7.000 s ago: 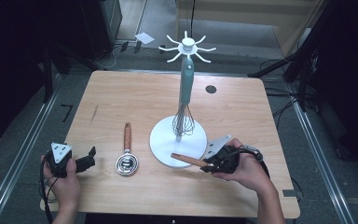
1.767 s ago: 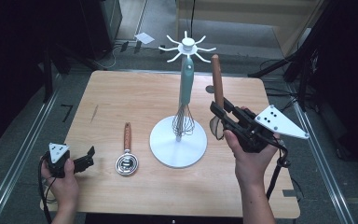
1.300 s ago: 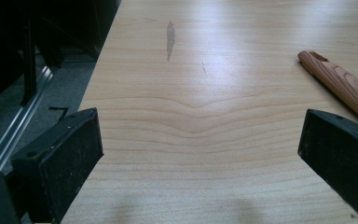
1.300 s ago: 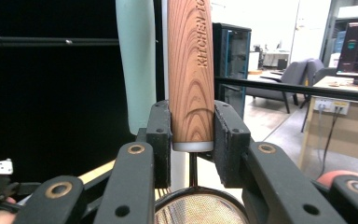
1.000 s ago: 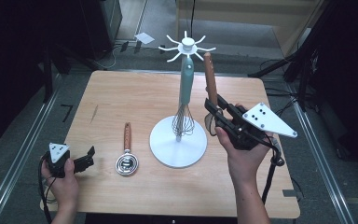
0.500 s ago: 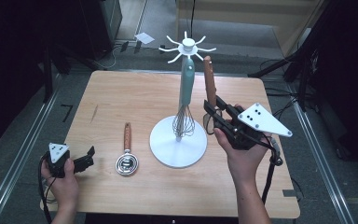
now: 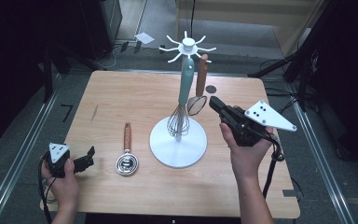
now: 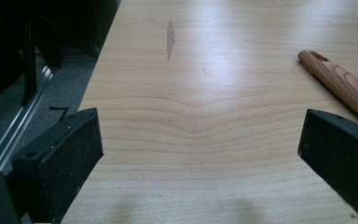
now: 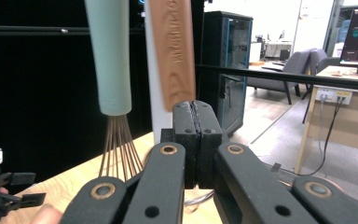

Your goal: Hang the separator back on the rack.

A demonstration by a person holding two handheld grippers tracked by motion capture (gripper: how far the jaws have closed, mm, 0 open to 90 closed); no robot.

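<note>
At the far left of the high view the left gripper [image 7: 85, 163] rests low by the table's [image 7: 121, 98] near-left corner, held in the person's left hand [image 7: 60, 179]. Its own view settles the jaws' stance: the two black pads stand far apart with bare wood between them, nothing gripped. That view also catches the tip of a wooden handle at the right, just beyond the right-hand jaw and not touching it. The high view shows what that handle belongs to: a small strainer [image 7: 127, 156] lying flat on the table, just to the right of the left gripper, bowl nearest the person.

Further right stands the white utensil stand [image 7: 178, 147] with its round base and its ring of hooks on top. A whisk [image 7: 181, 105] with a pale green handle hangs from it, wires down over the base. Beside it hangs the wooden-handled skimmer [image 7: 199, 88], its mesh bowl just in front of the right gripper's [image 7: 216, 106] tip.

The right gripper view gives the close detail: its jaws have just closed and are pressed together, pad against pad, with nothing between them. The skimmer's handle [image 9: 172, 51] rises straight above the shut tips, the whisk's handle [image 9: 108, 56] to their left. The right hand [image 7: 244, 149] holds the gripper to the right of the stand's base.
</note>
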